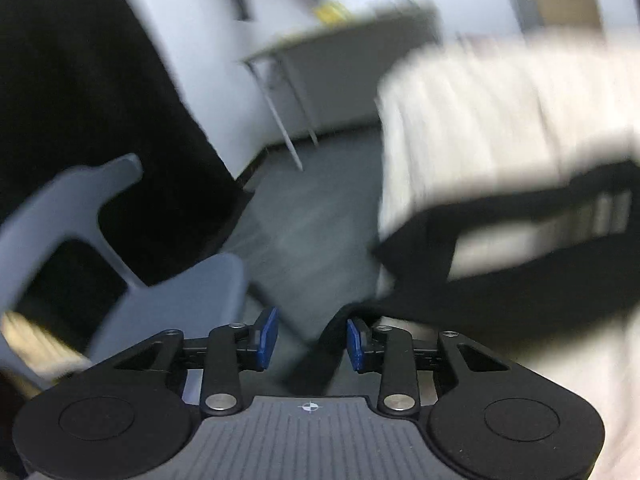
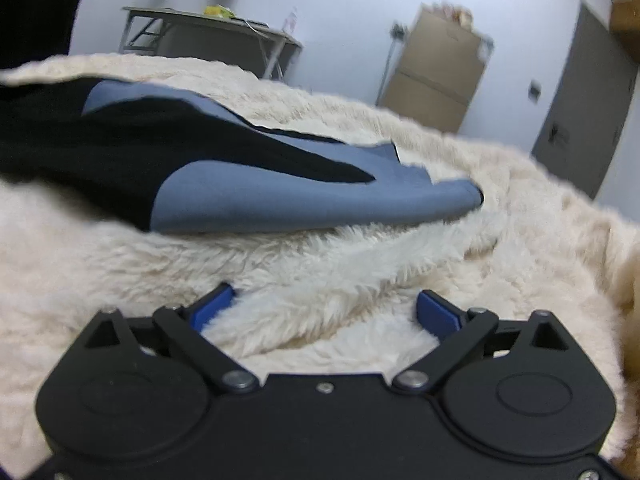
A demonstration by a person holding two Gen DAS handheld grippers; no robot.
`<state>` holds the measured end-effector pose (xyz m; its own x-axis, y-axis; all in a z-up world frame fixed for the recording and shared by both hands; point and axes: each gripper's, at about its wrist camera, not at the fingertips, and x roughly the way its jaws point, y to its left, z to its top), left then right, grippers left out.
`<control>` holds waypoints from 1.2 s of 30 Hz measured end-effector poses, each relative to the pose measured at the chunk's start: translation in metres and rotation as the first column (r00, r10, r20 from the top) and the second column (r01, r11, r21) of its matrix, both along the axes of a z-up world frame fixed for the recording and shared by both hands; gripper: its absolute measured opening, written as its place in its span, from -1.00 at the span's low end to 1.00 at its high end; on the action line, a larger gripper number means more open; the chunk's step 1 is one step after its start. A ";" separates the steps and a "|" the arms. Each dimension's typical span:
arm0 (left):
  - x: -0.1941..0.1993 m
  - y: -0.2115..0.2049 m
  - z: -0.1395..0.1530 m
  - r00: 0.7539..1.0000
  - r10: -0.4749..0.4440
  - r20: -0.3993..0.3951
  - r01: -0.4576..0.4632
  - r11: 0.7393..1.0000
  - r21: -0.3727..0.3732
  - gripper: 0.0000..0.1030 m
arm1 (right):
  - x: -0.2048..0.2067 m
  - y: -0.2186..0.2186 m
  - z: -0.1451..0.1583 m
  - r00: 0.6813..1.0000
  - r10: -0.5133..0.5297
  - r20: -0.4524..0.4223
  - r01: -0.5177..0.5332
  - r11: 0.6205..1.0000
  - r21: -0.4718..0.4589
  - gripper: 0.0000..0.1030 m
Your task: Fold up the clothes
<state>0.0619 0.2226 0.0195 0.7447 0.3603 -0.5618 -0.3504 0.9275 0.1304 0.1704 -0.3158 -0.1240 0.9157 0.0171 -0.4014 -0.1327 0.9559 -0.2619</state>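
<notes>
Item: right tool (image 2: pixel 325 312), blue pads spread wide apart, nothing between them but the pile of a cream fleece blanket (image 2: pixel 400 240) directly beneath; it holds nothing. Item: garment (image 2: pixel 224 184), black with slate-blue panels, lying flat on the blanket just beyond the right tool, its blue cuff or hem end pointing right, the black body running off the left of the right wrist view. Item: left tool (image 1: pixel 311 339), blue pads set a moderate gap apart, with grey floor (image 1: pixel 320 216) visible between them; a dark fold of cloth lies close against the right-hand pad, but the heavy blur does not let me tell whether it is touching or gripped. Item: cream and black fabric (image 1: pixel 500 184), bunched at the right of the left wrist view, blurred. Item: blue-grey plastic chair (image 1: pixel 168 300), near left in that view. Item: folding table (image 2: pixel 208 24) against the far white wall, a yellow object (image 2: pixel 218 10) on its top. Item: cardboard boxes (image 2: pixel 436 80), stacked, far right of the table. Item: grey door (image 2: pixel 588 120), far right.
</notes>
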 end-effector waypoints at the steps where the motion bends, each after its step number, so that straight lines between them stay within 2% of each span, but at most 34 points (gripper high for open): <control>1: -0.004 0.001 0.009 0.996 -0.024 0.081 0.033 0.993 -0.115 0.01 | 0.002 -0.005 0.010 1.000 0.000 -0.001 0.000 0.999 0.047 0.86; 2: -0.008 0.002 0.017 0.986 -0.040 0.160 0.076 0.972 -0.224 0.02 | 0.004 -0.008 0.024 0.999 -0.011 0.036 0.008 0.997 0.079 0.86; 4: -0.002 -0.005 0.015 0.963 -0.062 0.261 0.167 0.899 -0.404 0.04 | 0.016 -0.011 0.056 0.988 -0.038 0.148 0.021 0.994 0.111 0.91; 5: 0.002 -0.009 0.012 0.961 -0.063 0.270 0.181 0.881 -0.437 0.04 | 0.027 -0.011 0.070 0.982 -0.044 0.184 0.021 0.992 0.122 0.95; 7: 0.015 -0.028 -0.007 0.950 -0.068 0.303 0.227 0.820 -0.526 0.04 | 0.066 -0.004 0.091 0.987 -0.059 0.147 0.042 0.992 0.120 0.97; 8: 0.015 -0.037 -0.018 0.945 -0.060 0.322 0.238 0.802 -0.549 0.04 | 0.090 0.001 0.100 0.992 -0.081 0.101 0.068 0.990 0.125 0.94; 10: 0.017 -0.055 -0.042 0.934 -0.039 0.355 0.257 0.764 -0.592 0.04 | 0.140 0.003 0.112 0.988 -0.153 -0.022 0.154 0.972 0.177 0.74; 11: 0.014 -0.063 -0.058 0.939 -0.018 0.342 0.235 0.761 -0.605 0.03 | 0.157 0.002 0.114 0.980 -0.184 -0.074 0.195 0.959 0.206 0.68; 12: 0.018 -0.067 -0.060 0.952 -0.028 0.305 0.213 0.775 -0.595 0.02 | 0.171 0.001 0.116 0.971 -0.210 -0.115 0.232 0.945 0.231 0.53; 13: 0.021 -0.071 -0.062 0.963 -0.036 0.268 0.192 0.790 -0.583 0.02 | 0.202 -0.005 0.115 0.938 -0.270 -0.215 0.326 0.899 0.292 0.37; 14: 0.024 -0.074 -0.063 0.970 -0.045 0.239 0.177 0.804 -0.568 0.04 | 0.230 -0.010 0.112 0.897 -0.317 -0.307 0.412 0.850 0.328 0.34; 17: 0.016 -0.076 -0.048 0.941 -0.067 0.330 0.237 0.828 -0.507 0.15 | 0.265 -0.012 0.093 0.814 -0.381 -0.437 0.532 0.792 0.300 0.28; 19: 0.014 -0.079 -0.048 0.945 -0.058 0.322 0.227 0.827 -0.515 0.15 | 0.282 -0.010 0.073 0.743 -0.428 -0.514 0.604 0.760 0.241 0.08; 20: 0.012 -0.080 -0.050 0.947 -0.054 0.317 0.222 0.824 -0.522 0.15 | 0.283 -0.009 0.068 0.722 -0.448 -0.527 0.627 0.746 0.226 0.00; 22: 0.011 -0.078 -0.048 0.942 -0.040 0.333 0.223 0.816 -0.533 0.15 | 0.279 -0.008 0.063 0.698 -0.485 -0.527 0.661 0.719 0.214 -0.51; 25: 0.020 -0.068 -0.053 0.938 -0.037 0.346 0.231 0.809 -0.540 0.15 | 0.259 -0.011 0.069 0.694 -0.474 -0.542 0.682 0.675 0.281 -0.82; 28: 0.014 -0.056 -0.060 0.936 -0.051 0.349 0.248 0.798 -0.549 0.15 | 0.244 -0.021 0.073 0.698 -0.451 -0.556 0.679 0.663 0.315 -0.95; 29: 0.012 -0.055 -0.060 0.935 -0.054 0.352 0.253 0.798 -0.548 0.15 | 0.234 -0.028 0.080 0.706 -0.438 -0.557 0.680 0.640 0.358 -0.95; 31: 0.005 -0.052 -0.059 0.931 -0.053 0.361 0.261 0.788 -0.558 0.15 | 0.211 -0.042 0.099 0.737 -0.411 -0.537 0.660 0.611 0.437 -0.97; 32: 0.006 -0.051 -0.059 0.930 -0.050 0.364 0.262 0.784 -0.562 0.15 | 0.195 -0.046 0.109 0.756 -0.403 -0.517 0.643 0.607 0.467 -0.97; 34: 0.003 -0.046 -0.059 0.920 -0.028 0.390 0.272 0.762 -0.588 0.16 | 0.158 -0.054 0.128 0.790 -0.393 -0.470 0.607 0.604 0.516 -0.97; 36: 0.004 -0.043 -0.059 0.917 -0.021 0.398 0.277 0.752 -0.598 0.16 | 0.102 -0.066 0.150 0.817 -0.398 -0.417 0.576 0.600 0.556 -0.97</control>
<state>0.0660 0.1800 -0.0399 0.9439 -0.1152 -0.3096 -0.1016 0.7907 -0.6037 0.2729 -0.3817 0.0258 0.7464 -0.0755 -0.6612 0.4344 0.8079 0.3982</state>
